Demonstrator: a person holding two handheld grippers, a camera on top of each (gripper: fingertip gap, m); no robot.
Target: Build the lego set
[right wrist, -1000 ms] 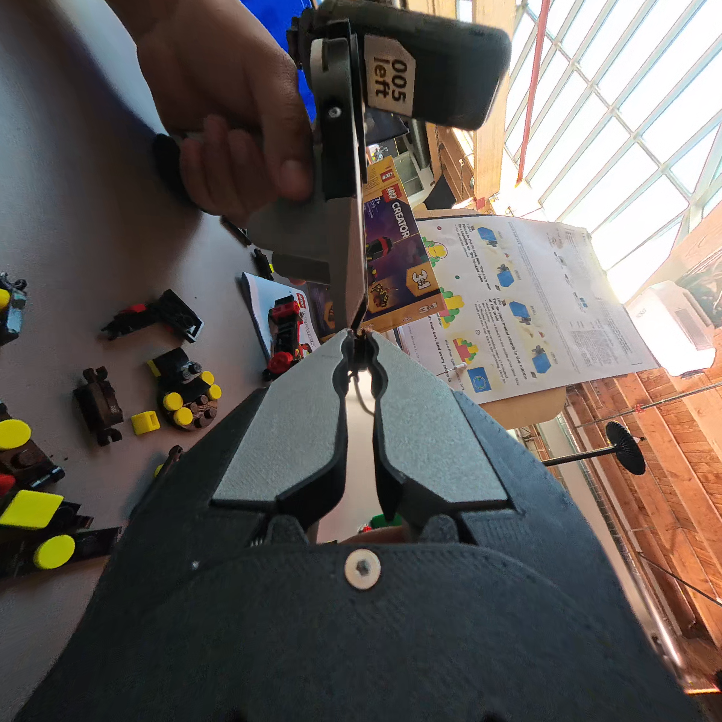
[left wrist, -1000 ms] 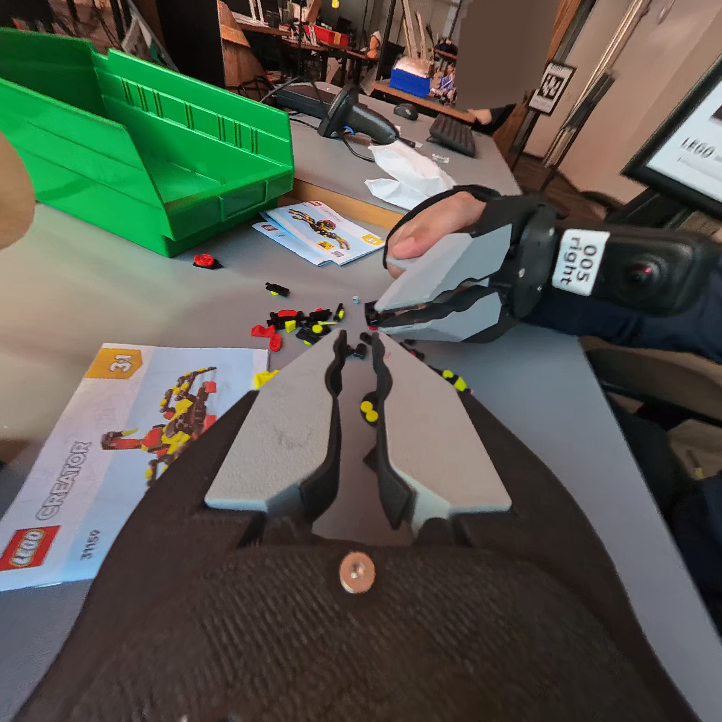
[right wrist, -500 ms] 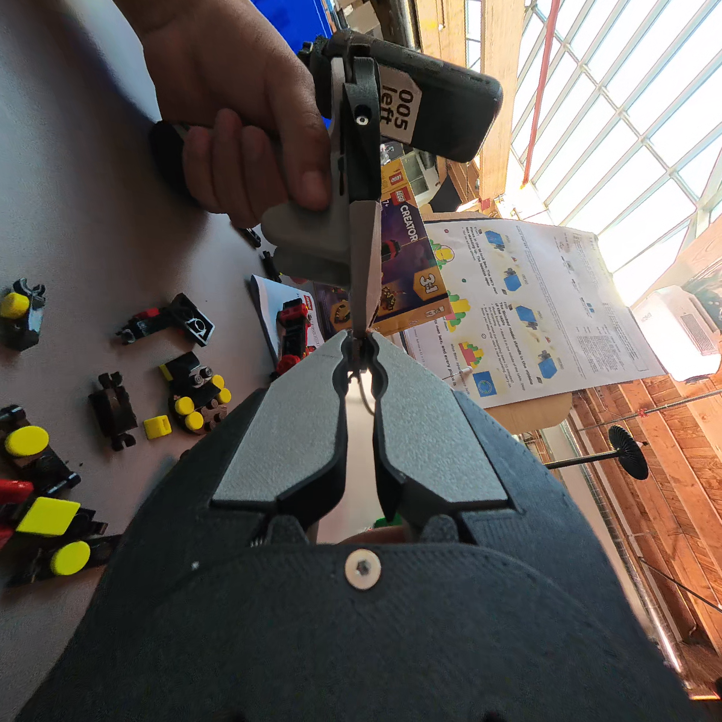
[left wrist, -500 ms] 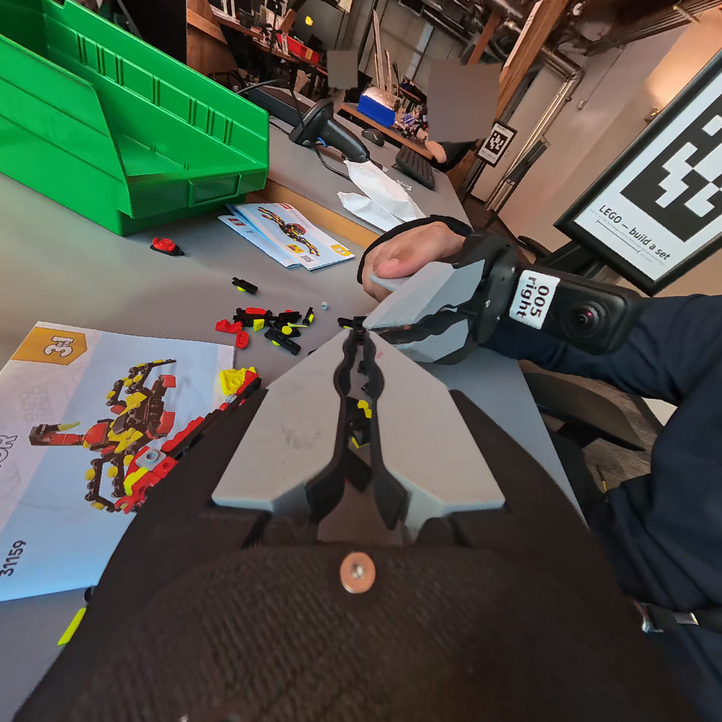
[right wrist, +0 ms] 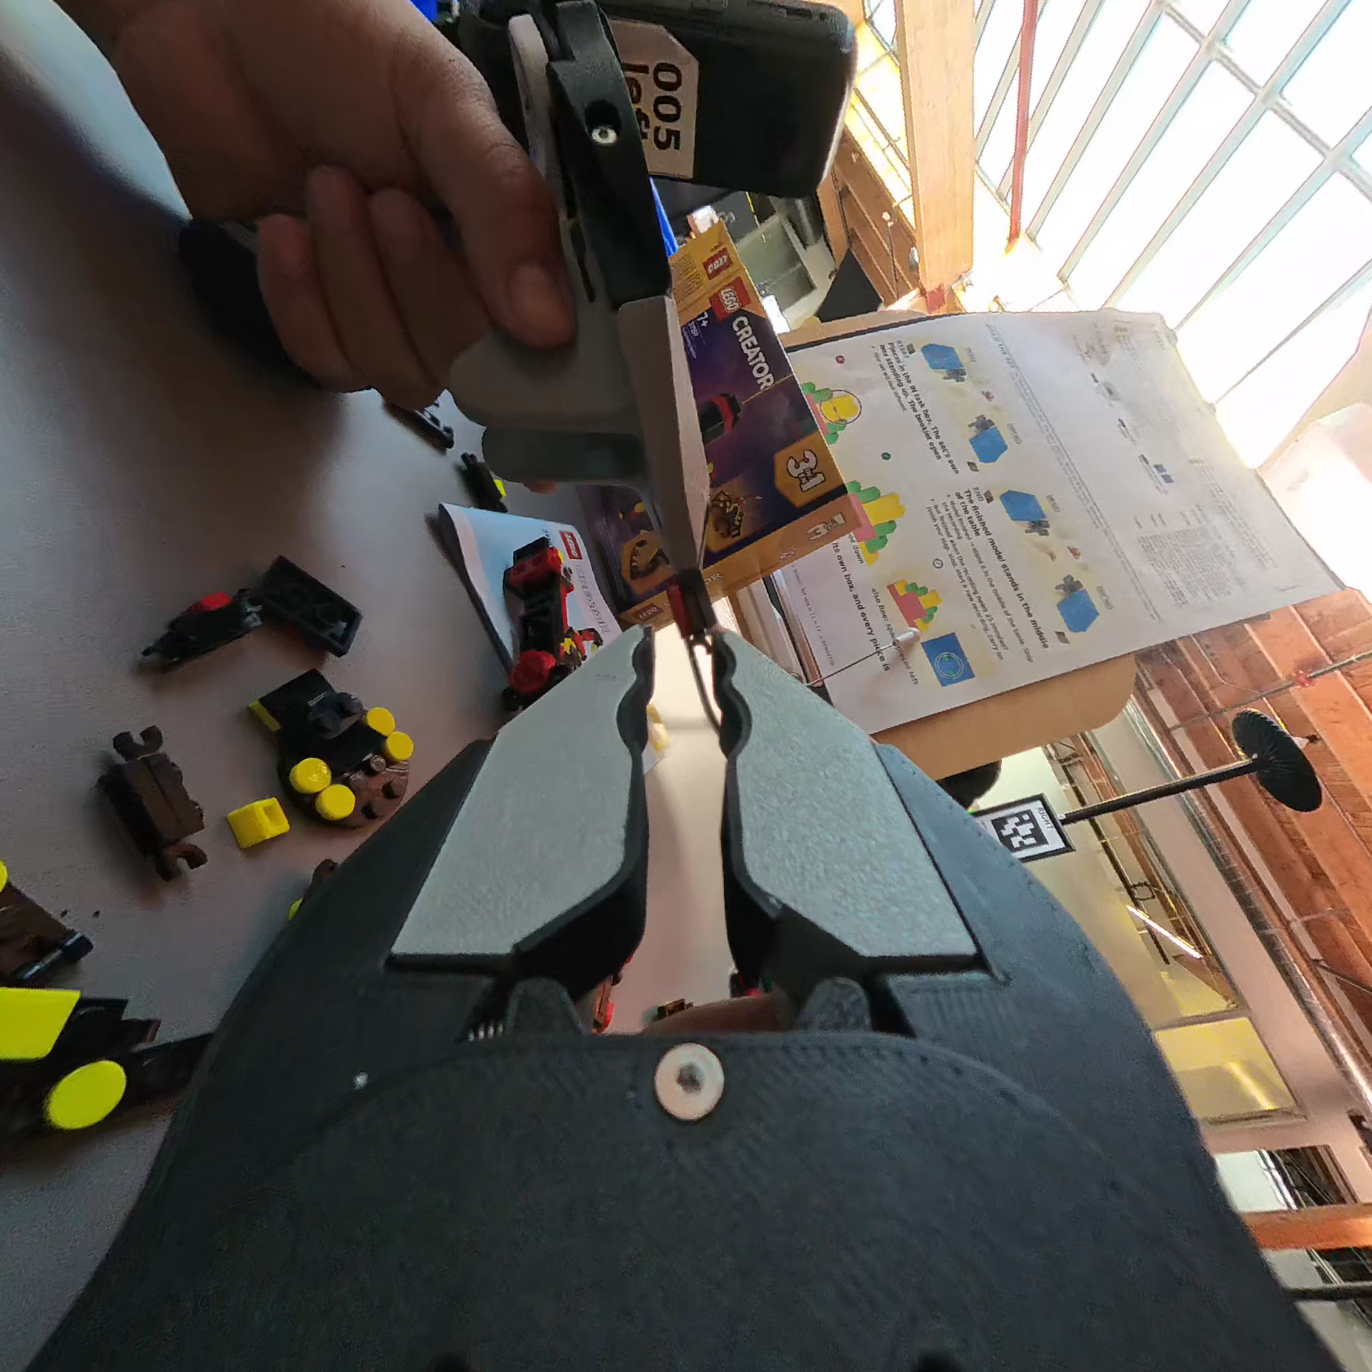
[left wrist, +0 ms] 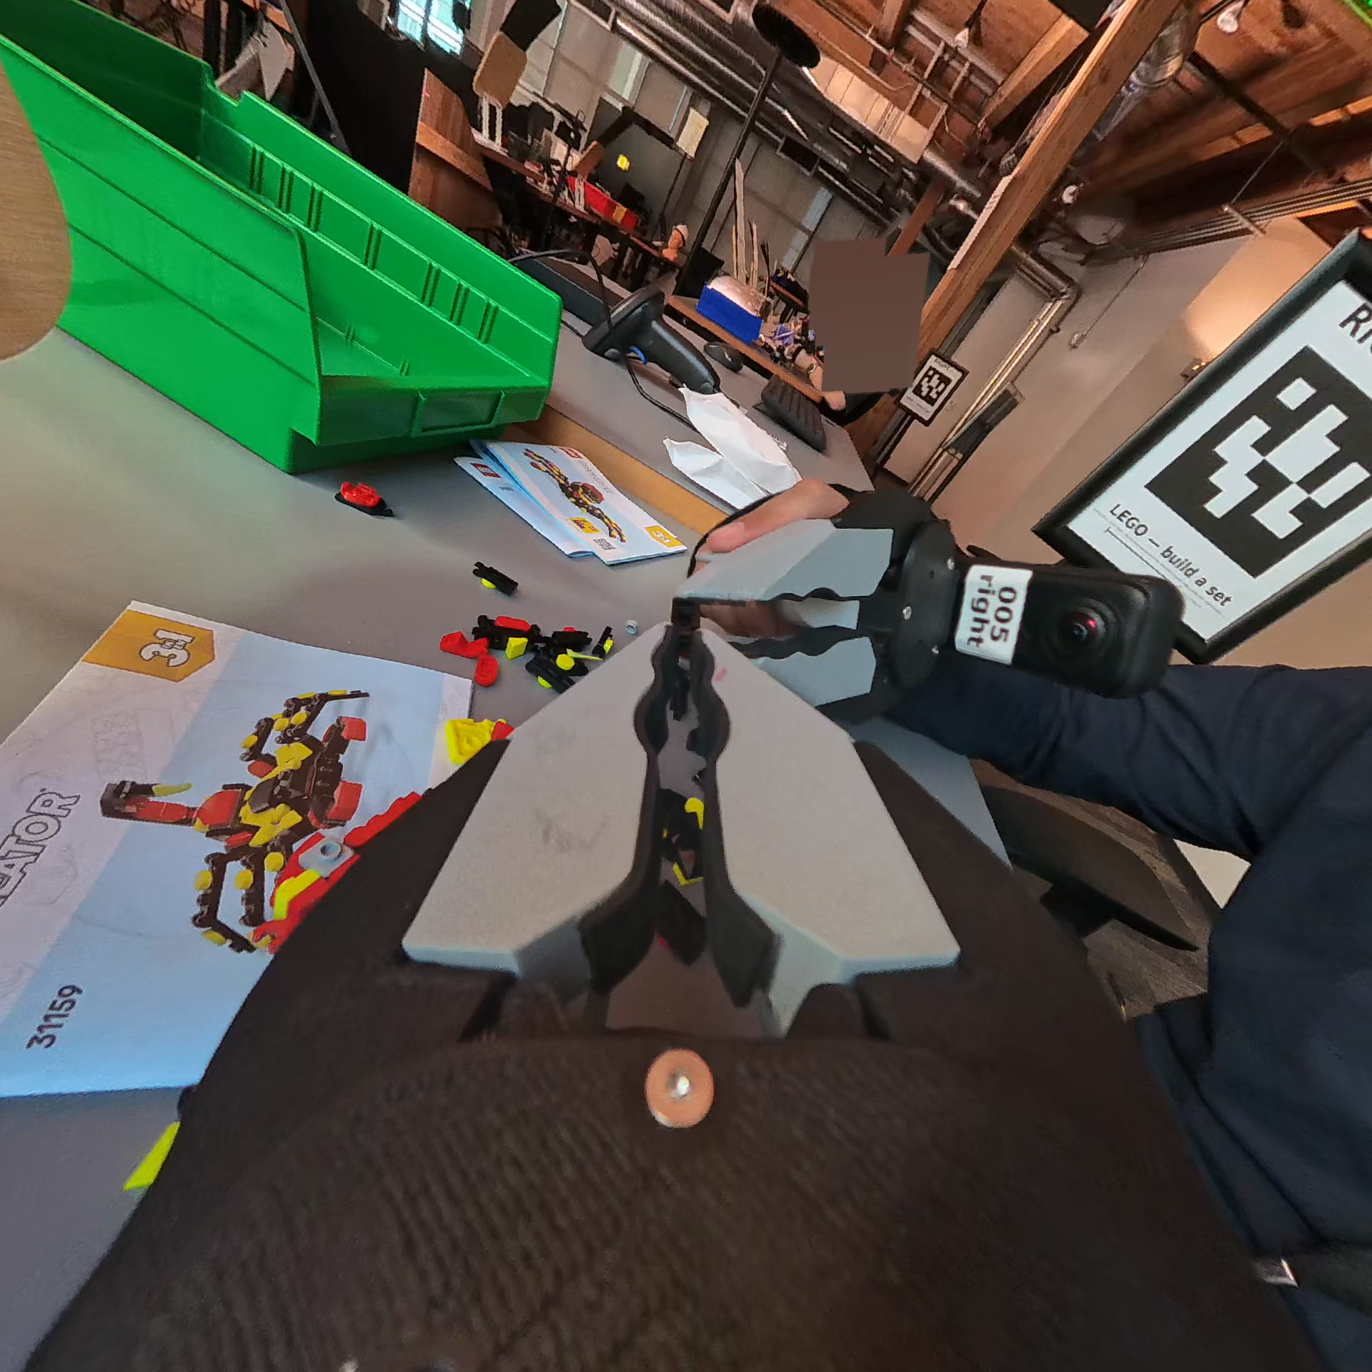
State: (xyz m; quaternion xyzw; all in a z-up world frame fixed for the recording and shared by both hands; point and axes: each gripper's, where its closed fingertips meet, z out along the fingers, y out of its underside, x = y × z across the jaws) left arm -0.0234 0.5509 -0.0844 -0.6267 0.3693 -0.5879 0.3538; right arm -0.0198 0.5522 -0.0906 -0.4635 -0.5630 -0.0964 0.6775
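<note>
Grey tabletop is spread with the set's parts, and a green bin is seen at its far side. An instruction booklet lies flat near the left gripper, with two thinner booklets beyond the loose bricks. In the right wrist view the set's box is stood upright behind a large printed sheet. The left gripper is held above the table, its jaws pressed together on a small black-and-red piece, which is raised off the surface. The right gripper is met tip to tip with it, jaws parted by a narrow gap; whether its tips touch the piece is hard to say. Small sub-assemblies rest on the table apart from both.
</note>
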